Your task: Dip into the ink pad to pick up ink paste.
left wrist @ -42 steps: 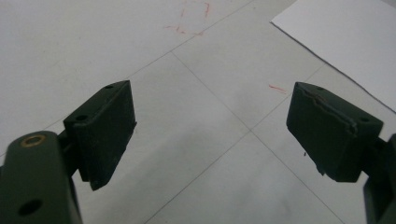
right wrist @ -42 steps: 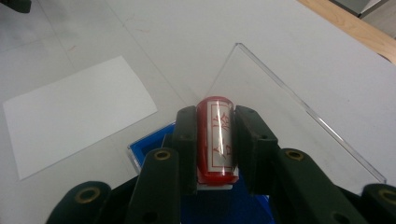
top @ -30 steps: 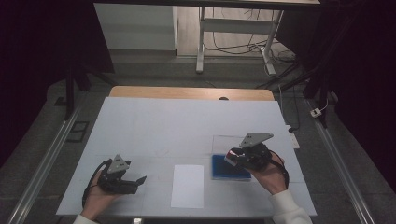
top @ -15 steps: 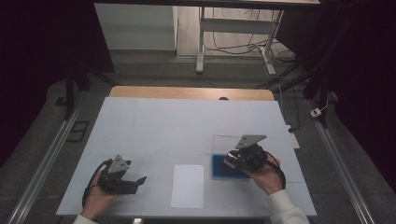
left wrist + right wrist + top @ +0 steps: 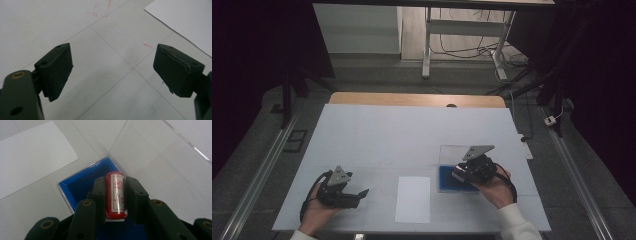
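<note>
this looked like a lab or recording room set up for test work, not a home. a wide white-topped table with a wooden far edge (image 5: 412, 135) stood on grey carpet floor (image 5: 257, 150), ringed by black curtains (image 5: 607, 75). metal floor rails (image 5: 249, 192) ran along both sides. behind it stood a white metal desk frame (image 5: 462, 30) with loose black cables (image 5: 457, 47) trailing beneath, and a white power plug (image 5: 551, 120) lay on the floor.
</note>
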A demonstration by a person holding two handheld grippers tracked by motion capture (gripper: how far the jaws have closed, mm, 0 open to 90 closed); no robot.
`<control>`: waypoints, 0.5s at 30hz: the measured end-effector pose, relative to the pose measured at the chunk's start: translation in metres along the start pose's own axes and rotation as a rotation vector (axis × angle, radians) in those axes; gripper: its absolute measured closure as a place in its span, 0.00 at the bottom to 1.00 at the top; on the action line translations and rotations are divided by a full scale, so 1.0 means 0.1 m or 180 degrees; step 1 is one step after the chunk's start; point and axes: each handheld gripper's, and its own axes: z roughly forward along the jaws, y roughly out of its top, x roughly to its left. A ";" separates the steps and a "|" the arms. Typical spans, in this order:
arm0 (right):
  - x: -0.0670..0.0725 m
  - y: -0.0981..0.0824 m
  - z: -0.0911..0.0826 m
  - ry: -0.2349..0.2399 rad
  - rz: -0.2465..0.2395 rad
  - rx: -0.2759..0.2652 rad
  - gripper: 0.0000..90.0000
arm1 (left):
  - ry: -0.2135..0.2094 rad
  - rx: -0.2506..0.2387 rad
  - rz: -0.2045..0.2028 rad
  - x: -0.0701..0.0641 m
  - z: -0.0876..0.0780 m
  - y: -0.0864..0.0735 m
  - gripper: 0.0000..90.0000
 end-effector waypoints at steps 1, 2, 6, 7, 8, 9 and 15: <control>0.00 0.00 0.00 -0.0001 -0.0006 0.0008 0.78 | 0.0000 0.0000 -0.0004 0.00 0.00 0.00 0.18; 0.00 0.00 0.01 -0.0001 -0.0019 -0.0001 0.78 | -0.0002 -0.0001 -0.0005 0.00 0.00 0.00 0.18; 0.01 0.00 0.02 0.0000 -0.0023 0.0021 0.78 | -0.0005 -0.0001 -0.0004 0.00 0.00 0.00 0.18; 0.01 0.00 0.02 -0.0009 -0.0037 0.0025 0.78 | -0.0004 0.0002 -0.0001 0.00 0.00 0.00 0.18; 0.01 0.00 0.03 -0.0011 -0.0034 0.0044 0.78 | -0.0004 0.0002 -0.0004 0.00 0.00 0.00 0.18; 0.01 -0.01 0.03 -0.0009 -0.0038 0.0059 0.78 | -0.0007 -0.0001 -0.0006 0.00 0.00 0.00 0.18; 0.02 0.00 0.04 -0.0033 -0.0062 0.0077 0.78 | -0.0008 -0.0001 -0.0009 0.00 0.00 0.00 0.18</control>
